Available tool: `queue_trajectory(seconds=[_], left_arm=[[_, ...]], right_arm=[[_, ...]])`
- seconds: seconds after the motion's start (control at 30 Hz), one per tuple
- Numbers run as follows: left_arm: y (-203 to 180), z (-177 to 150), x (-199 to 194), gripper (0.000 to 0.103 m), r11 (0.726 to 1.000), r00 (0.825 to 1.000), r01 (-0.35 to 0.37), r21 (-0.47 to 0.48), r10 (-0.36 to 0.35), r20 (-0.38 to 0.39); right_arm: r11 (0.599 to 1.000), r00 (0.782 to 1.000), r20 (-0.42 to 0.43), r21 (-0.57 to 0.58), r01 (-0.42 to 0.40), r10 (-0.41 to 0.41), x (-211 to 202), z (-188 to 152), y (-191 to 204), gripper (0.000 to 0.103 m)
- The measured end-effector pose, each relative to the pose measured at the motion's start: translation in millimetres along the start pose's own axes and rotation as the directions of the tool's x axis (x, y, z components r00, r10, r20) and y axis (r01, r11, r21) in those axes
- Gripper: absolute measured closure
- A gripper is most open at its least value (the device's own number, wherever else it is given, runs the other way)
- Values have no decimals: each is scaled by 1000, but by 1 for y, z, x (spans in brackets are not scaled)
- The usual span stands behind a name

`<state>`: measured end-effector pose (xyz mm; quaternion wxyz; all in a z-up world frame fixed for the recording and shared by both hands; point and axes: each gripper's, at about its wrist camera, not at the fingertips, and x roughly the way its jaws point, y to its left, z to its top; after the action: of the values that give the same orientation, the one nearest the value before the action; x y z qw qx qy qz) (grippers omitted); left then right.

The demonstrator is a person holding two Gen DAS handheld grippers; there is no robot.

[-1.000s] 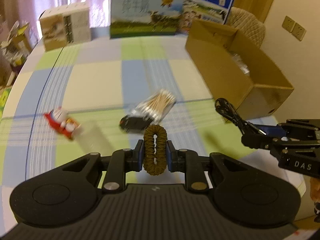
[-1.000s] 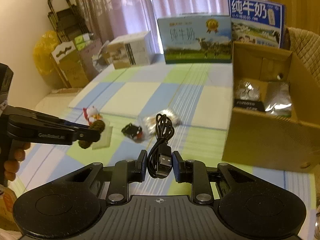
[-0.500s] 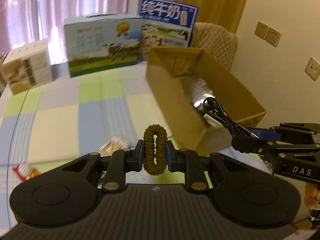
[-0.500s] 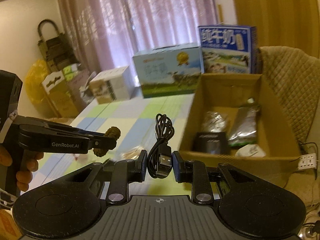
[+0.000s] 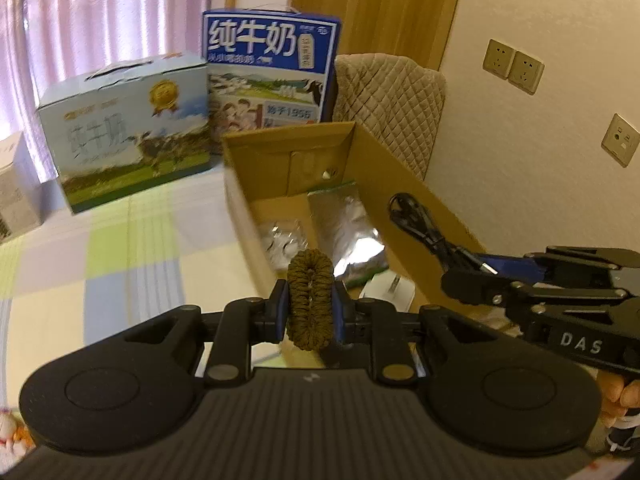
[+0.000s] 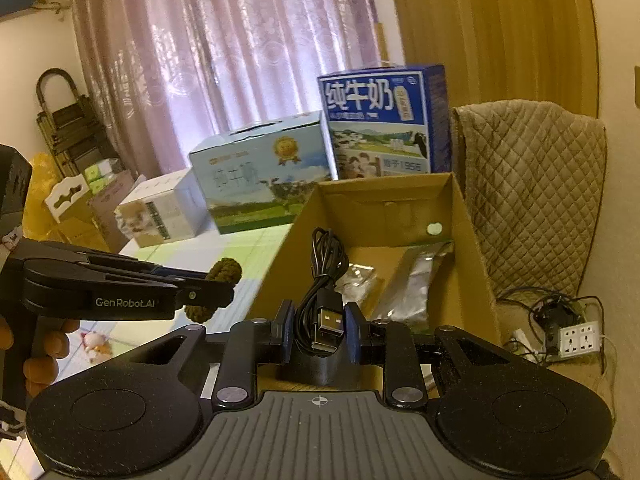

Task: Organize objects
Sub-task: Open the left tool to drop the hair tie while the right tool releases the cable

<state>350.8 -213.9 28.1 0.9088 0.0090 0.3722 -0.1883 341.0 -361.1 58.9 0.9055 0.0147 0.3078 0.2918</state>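
Observation:
My left gripper (image 5: 310, 304) is shut on an olive-brown braided hair tie (image 5: 310, 296), held above the near left rim of an open cardboard box (image 5: 420, 196). My right gripper (image 6: 319, 326) is shut on a coiled black USB cable (image 6: 326, 280), held over the near end of the same box (image 6: 472, 240). Each gripper shows in the other's view: the right one with the cable (image 5: 424, 228) at the right, the left one with the hair tie (image 6: 224, 276) at the left. Inside the box lie silver foil packets (image 5: 348, 232) and a white object (image 5: 388, 286).
Two milk cartons, pale blue (image 5: 128, 128) and dark blue (image 5: 272, 68), stand behind the box on a checked tablecloth (image 5: 120, 264). A quilted chair back (image 6: 532, 196) is at the right, with a power strip and cords (image 6: 576, 336) below. A small toy (image 6: 96, 346) lies on the cloth.
Both grippers have swung right from the table middle to the cardboard box, carrying the hair tie and the cable. The cotton swabs and toy on the cloth have left the left wrist view.

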Motion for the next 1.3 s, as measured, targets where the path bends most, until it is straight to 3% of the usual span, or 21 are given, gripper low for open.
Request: queue_trajectory(seconds=[0.4, 0.6, 1.0, 1.3], left_arm=[[-10, 50, 78, 84, 999, 998, -43, 21, 43, -41], [-2, 71, 118, 84, 997, 995, -68, 20, 69, -76], [12, 95, 178, 84, 993, 986, -101, 54, 108, -131], [20, 104, 198, 70, 990, 983, -116, 75, 125, -132]], right_arm=[[1000, 998, -51, 15, -22, 23, 62, 36, -56, 80], [999, 992, -117, 27, -35, 38, 105, 50, -75, 80], [997, 982, -184, 67, -27, 39, 163, 67, -100, 80], [995, 981, -191, 102, -16, 35, 181, 71, -108, 80]])
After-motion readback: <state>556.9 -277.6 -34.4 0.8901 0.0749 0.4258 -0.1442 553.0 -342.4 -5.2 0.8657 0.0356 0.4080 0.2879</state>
